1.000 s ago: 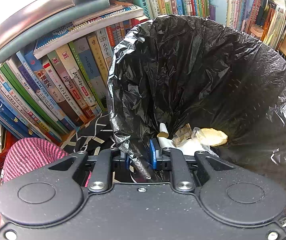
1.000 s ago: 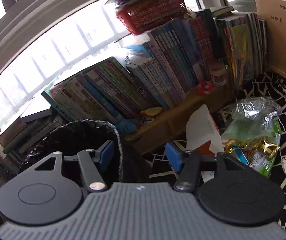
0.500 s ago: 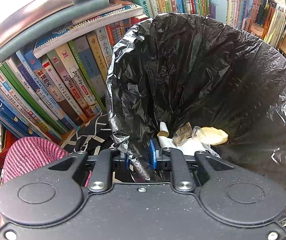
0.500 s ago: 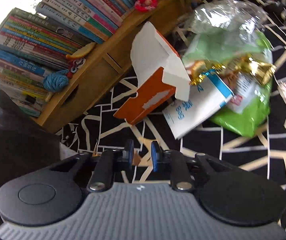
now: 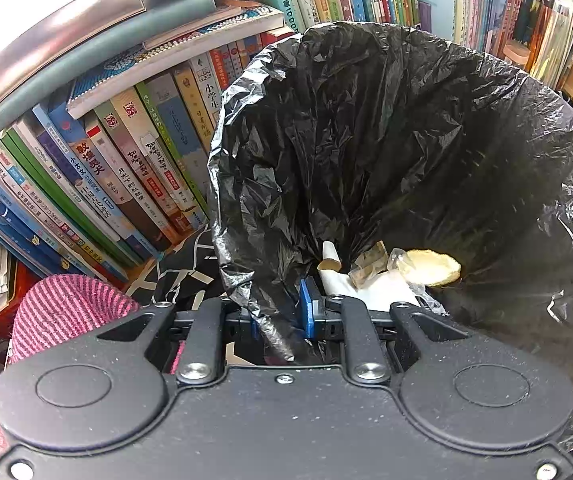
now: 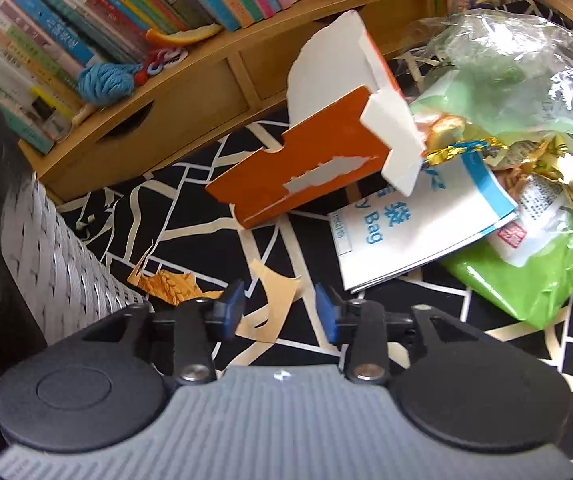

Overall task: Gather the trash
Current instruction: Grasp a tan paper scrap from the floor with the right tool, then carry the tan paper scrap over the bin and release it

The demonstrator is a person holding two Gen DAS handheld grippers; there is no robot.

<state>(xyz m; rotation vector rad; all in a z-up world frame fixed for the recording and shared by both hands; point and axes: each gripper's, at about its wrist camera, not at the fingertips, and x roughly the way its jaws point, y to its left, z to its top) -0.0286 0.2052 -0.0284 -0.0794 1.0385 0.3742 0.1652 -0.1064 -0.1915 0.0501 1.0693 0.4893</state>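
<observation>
Two grippers are working in parallel. Starting at the left, the left gripper (image 5: 278, 316) is staying where it was a second ago, its fingers clenched on the rim of the black trash bag (image 5: 406, 152) and holding the mouth open; paper and wrapper scraps (image 5: 386, 272) are already lying at the bottom. Moving right, the right gripper (image 6: 278, 308) is now pointing down at the patterned desk (image 6: 190, 224) instead of across at the bookshelf, which indicates the next pickup is beginning. Its fingers are opening and are grasping nothing. A tan paper scrap (image 6: 274, 300) is lying on the desk between the fingertips, apparently just beyond them. An orange carton (image 6: 306, 164) and a green bag of wrappers (image 6: 526, 272) are waiting further right.
</observation>
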